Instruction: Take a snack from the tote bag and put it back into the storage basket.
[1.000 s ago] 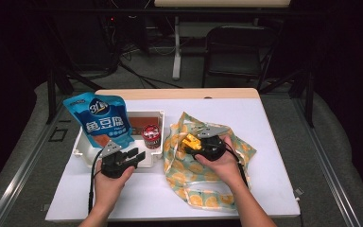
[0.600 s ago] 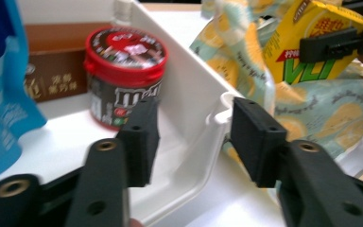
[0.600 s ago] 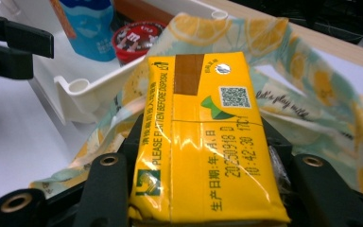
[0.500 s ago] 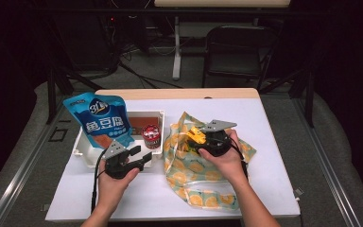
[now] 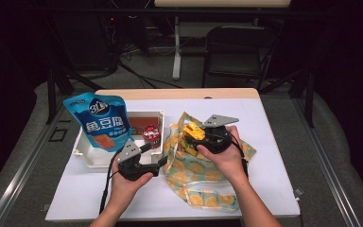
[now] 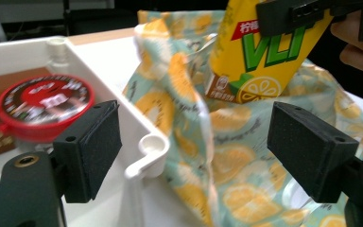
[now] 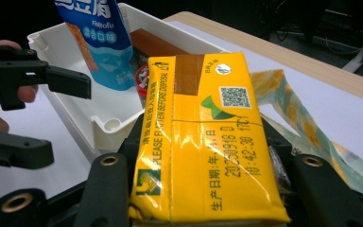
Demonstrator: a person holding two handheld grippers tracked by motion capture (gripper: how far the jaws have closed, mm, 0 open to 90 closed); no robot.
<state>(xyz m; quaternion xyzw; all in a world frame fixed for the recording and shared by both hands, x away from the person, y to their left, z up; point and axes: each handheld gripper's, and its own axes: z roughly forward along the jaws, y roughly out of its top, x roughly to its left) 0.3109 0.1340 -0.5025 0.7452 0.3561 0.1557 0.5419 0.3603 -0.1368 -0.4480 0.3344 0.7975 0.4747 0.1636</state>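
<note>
white surface [image 5: 274,142]: right gripper [image 5: 199,137] fingers clamp the stiff, light juice carton [image 7: 208,142] by its sides; left gripper [image 6: 208,161] fingers wide open, empty.

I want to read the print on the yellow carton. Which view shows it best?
The right gripper view: the carton lies close between the right tool's jaws, date print and QR code legible. The left gripper view shows its lower front with green letters. In the high view it is a small yellow patch.
</note>
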